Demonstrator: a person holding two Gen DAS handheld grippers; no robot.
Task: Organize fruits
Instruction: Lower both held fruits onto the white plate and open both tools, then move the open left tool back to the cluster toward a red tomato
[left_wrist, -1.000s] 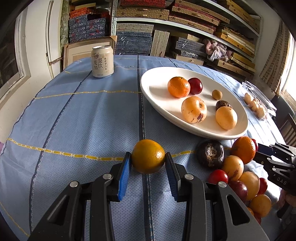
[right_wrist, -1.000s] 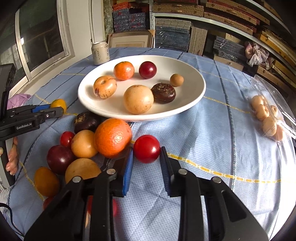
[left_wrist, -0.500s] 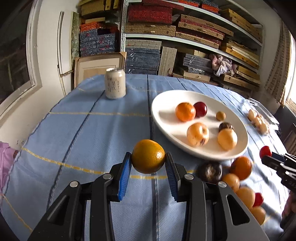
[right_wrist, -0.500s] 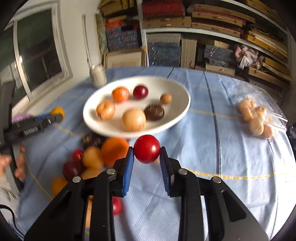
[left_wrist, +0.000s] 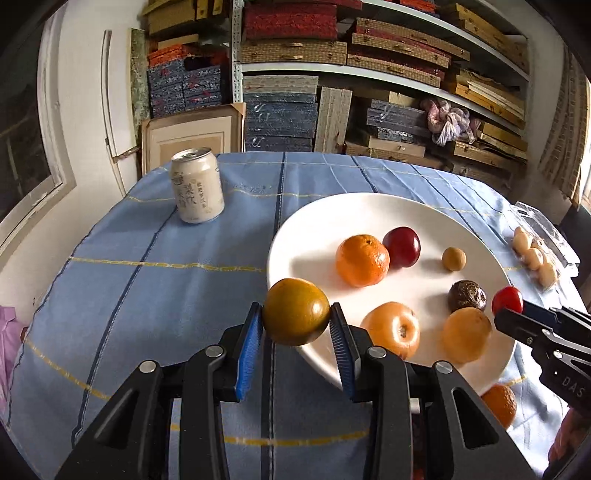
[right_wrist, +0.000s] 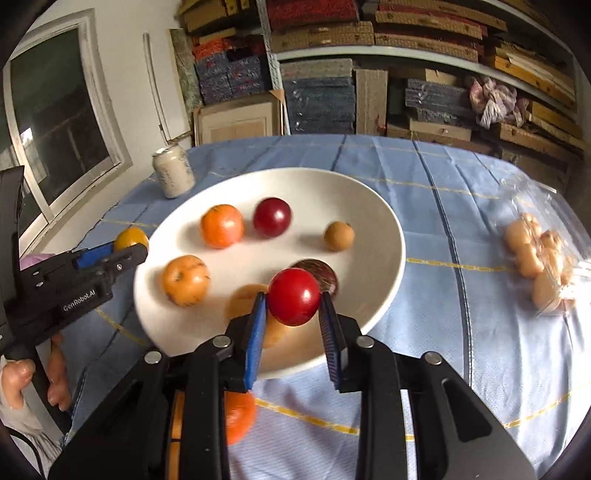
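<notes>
Left tongs (left_wrist: 296, 322) clamp a yellow-green citrus (left_wrist: 296, 312) at the plate's (left_wrist: 314, 206) near-left rim; right tongs (right_wrist: 293, 309) pinch a red plum (right_wrist: 293, 301) above its near edge. Both seem firm, smooth, roll-prone; grip across the widest middle.

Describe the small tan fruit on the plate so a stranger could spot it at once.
Find the white plate on the blue tablecloth. Toward its far right side, right of the dark red plum, sits the tan fruit. It is the smallest fruit there, dull brown, touching nothing.
</notes>
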